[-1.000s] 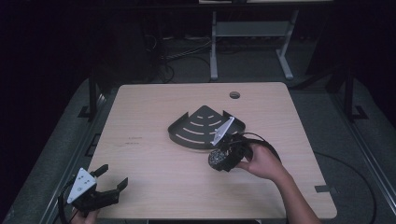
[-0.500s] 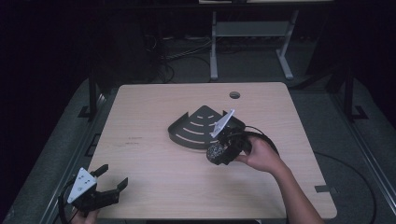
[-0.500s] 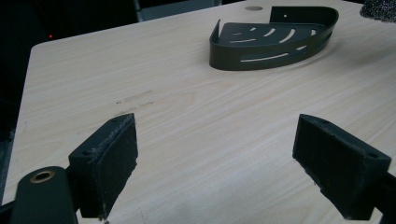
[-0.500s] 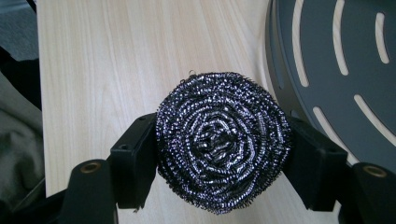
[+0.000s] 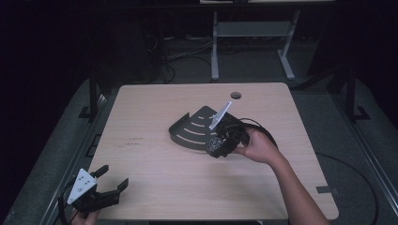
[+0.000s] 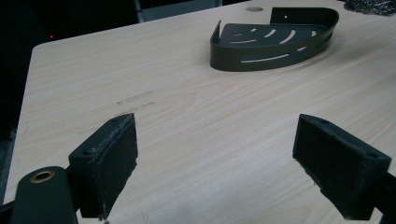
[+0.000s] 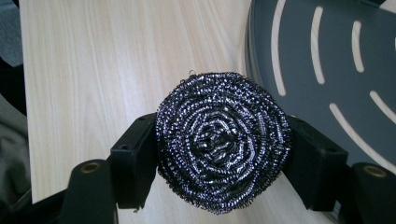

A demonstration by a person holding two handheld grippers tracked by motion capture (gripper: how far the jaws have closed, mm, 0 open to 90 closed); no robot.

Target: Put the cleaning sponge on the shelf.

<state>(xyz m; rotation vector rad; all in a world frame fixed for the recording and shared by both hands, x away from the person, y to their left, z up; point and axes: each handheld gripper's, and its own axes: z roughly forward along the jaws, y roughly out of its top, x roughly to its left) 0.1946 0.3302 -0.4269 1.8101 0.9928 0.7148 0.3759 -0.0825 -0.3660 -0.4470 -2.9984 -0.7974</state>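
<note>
The right hand-held gripper [image 7: 219, 154] clamps a round steel scourer [image 7: 223, 140] just beside a dark slotted corner tray [image 5: 197, 129]. The left hand-held gripper [image 6: 224, 158] gapes wide, holding nothing, over the wooden surface [image 5: 155, 187]

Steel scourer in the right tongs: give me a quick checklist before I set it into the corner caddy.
1. Grip: right tongs shut on the steel scourer, both pads pressing its sides: ok.
2. Scourer lifted off the table: cannot tell.
3. Corner caddy empty, slotted floor bare: ok.
4. Position: scourer at the caddy's rim, not yet over its floor: not ok.
5. Left tongs open, far from the caddy at the table's near corner: ok.
</note>
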